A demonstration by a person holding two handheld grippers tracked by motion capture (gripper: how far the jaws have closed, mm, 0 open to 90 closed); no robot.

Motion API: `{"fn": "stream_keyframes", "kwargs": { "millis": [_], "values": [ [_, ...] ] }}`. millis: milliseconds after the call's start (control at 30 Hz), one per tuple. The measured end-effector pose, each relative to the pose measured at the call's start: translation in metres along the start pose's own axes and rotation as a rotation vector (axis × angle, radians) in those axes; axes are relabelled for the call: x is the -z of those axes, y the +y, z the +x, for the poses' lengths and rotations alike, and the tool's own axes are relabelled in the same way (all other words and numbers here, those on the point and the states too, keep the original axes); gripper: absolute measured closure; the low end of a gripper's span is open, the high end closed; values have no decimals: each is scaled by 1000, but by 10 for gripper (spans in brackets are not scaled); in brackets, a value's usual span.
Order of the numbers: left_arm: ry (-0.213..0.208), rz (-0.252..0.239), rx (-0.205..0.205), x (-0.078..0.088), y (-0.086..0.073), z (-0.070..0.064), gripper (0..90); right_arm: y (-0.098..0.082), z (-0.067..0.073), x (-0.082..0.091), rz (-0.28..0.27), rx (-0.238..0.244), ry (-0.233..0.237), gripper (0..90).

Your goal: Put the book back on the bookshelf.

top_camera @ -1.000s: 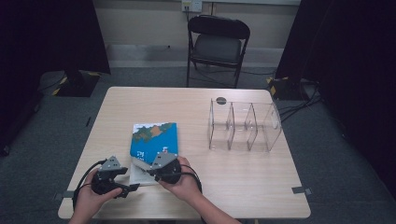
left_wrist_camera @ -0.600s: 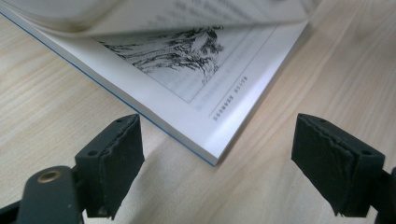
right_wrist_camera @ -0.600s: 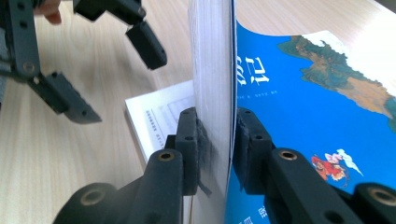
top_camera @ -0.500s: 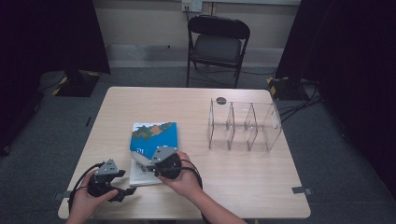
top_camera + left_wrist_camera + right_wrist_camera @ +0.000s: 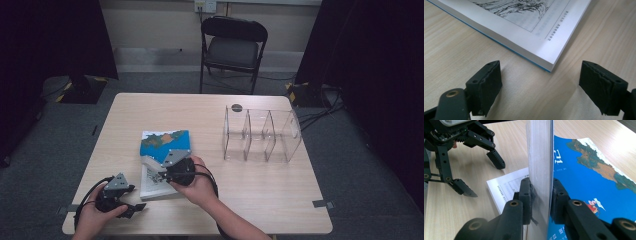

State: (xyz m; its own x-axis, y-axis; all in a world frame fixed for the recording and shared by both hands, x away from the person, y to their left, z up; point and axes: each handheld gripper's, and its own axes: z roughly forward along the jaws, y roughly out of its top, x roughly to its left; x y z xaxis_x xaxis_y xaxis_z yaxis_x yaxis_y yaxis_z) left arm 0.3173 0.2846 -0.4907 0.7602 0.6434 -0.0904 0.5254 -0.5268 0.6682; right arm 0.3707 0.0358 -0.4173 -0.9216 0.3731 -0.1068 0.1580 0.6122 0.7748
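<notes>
A book with a blue map cover lies on the wooden table, left of centre. My right gripper is shut on its near edge. In the right gripper view its jaws pinch the blue cover together with a thick wad of pages, raised upright off the printed page below. My left gripper rests at the table's near left, open. In the left gripper view its jaws stand wide with nothing between them, just short of the book's corner.
A clear acrylic organiser with three compartments stands right of centre, a small dark disc behind it. A black folding chair stands beyond the far edge. Tape marks the near corners.
My right gripper has risen slightly, lifting the cover and pages higher off the book. The left gripper has barely shifted.
</notes>
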Motion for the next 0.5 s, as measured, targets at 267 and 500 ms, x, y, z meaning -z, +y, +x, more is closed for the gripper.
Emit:
{"fn": "stream_keyframes", "kwargs": {
  "millis": [267, 500],
  "values": [
    [0, -16, -21, -4, 0, -2, 141, 9, -5, 3, 16, -29, 11, 750],
    [15, -34, -30, -11, 2, -6, 85, 12, -7, 5, 24, -35, 10, 751]
  ]
}}
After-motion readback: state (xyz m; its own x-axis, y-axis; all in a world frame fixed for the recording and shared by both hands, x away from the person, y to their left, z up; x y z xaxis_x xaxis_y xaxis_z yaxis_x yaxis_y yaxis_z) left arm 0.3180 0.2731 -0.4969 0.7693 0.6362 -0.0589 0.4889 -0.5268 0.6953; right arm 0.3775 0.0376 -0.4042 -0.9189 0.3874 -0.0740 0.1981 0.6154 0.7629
